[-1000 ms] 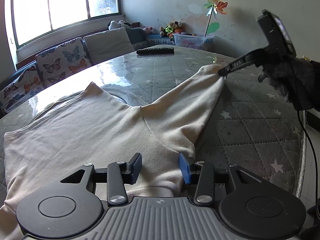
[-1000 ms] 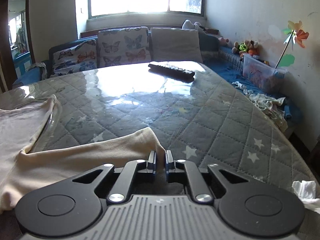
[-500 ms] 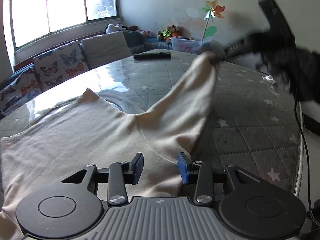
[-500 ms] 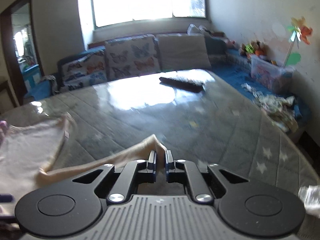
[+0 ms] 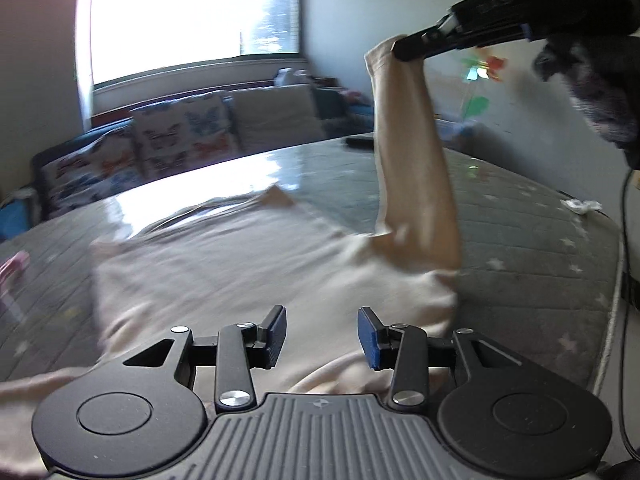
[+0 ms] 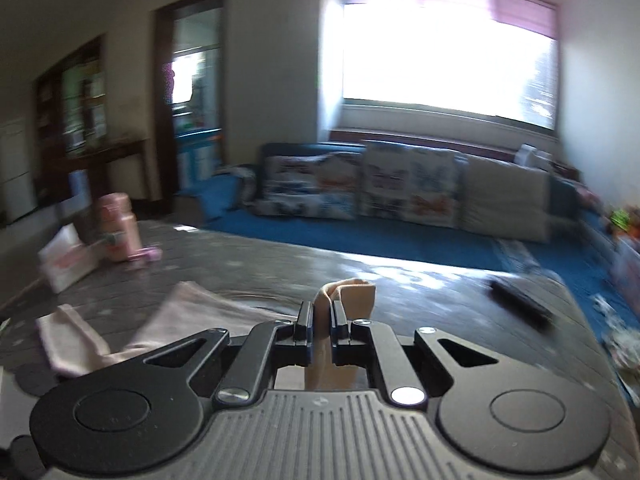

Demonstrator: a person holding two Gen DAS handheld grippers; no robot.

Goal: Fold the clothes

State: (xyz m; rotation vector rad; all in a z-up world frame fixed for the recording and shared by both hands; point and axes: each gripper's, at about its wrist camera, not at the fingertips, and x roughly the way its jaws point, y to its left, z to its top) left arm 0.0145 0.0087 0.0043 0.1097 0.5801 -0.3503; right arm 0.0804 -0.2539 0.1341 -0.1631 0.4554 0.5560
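The cream shirt [image 5: 240,264] lies flat on the grey quilted mattress [image 5: 520,232]. The right gripper [image 6: 321,316] has its jaws pinched tight on the end of one sleeve [image 5: 412,152] and holds it high in the air, so the sleeve hangs straight down. The left gripper [image 5: 322,332] hovers low over the shirt, jaws wide, holding nothing.

My right claw [image 6: 321,322] is raised high, jaws pinched closed — my left claw [image 5: 322,334] sits low, jaws apart.
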